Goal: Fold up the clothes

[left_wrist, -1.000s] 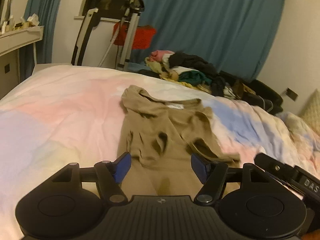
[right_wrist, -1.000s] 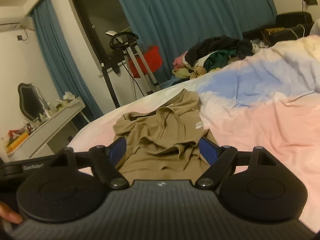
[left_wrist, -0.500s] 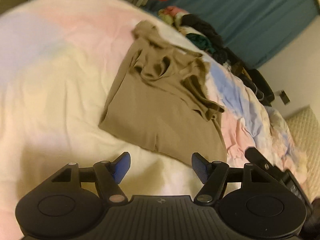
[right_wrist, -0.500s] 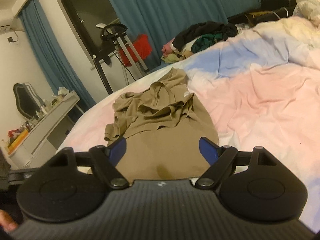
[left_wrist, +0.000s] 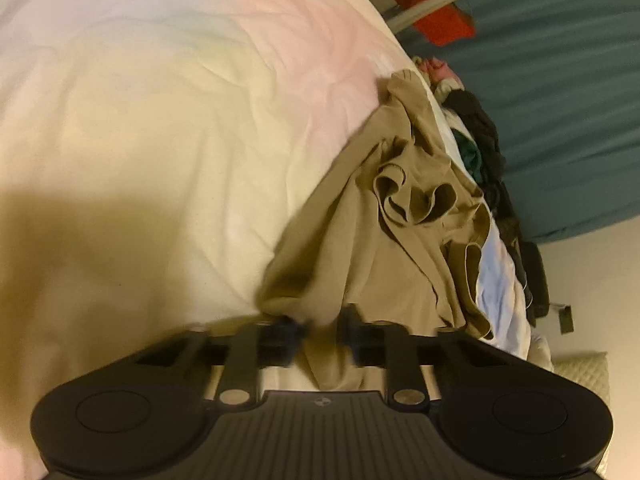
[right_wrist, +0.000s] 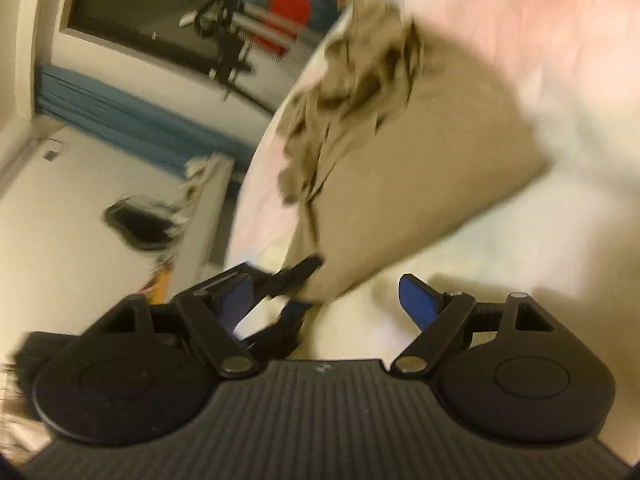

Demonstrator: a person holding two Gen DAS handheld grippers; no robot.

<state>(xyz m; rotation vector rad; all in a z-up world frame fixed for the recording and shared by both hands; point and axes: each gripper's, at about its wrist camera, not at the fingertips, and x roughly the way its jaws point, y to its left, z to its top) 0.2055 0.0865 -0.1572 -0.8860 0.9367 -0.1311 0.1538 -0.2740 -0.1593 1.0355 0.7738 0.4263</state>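
A tan t-shirt point(left_wrist: 376, 240) lies on the pastel bedspread point(left_wrist: 160, 120), its hem near me and its sleeves rumpled on top. My left gripper point(left_wrist: 320, 330) has its jaws closed in on the shirt's near left hem corner, with cloth bunched between the fingers. In the right wrist view the shirt point(right_wrist: 408, 152) is blurred. My right gripper point(right_wrist: 332, 300) is open, just off the hem's near corner. The left gripper's fingers point(right_wrist: 288, 280) show there, pinching that corner.
A pile of dark and coloured clothes point(left_wrist: 480, 132) lies at the far side of the bed by a teal curtain point(left_wrist: 560, 80). A stand with a red bag point(right_wrist: 288, 12) and a white dresser point(right_wrist: 208, 184) stand beyond the bed.
Both grippers have dropped down to the shirt's near hem. The left gripper has closed on the hem corner; the right has tilted and stays open.
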